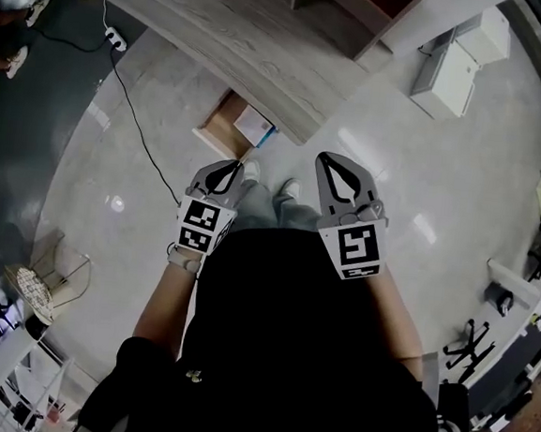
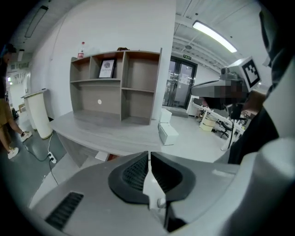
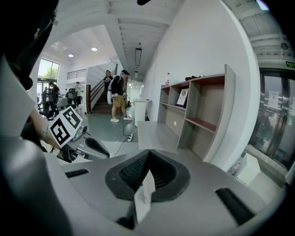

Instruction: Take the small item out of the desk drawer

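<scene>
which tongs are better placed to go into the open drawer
Left, probably. The left tongs point almost straight at the open drawer under the desk, while the right tongs sit further aside. Both are shut and would need to open first.

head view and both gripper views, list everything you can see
grey wood-grain desk: one, grey, ahead of the person
open light-brown drawer: one, pulled out under the desk's near edge
small white and blue box: one, in the drawer
open shelf unit: one, grey, on the desk
white cabinet: one, on the floor right of the desk
black cable: one, across the floor at left
left gripper: one, grey, jaws shut, empty
right gripper: one, grey, jaws shut, empty
</scene>
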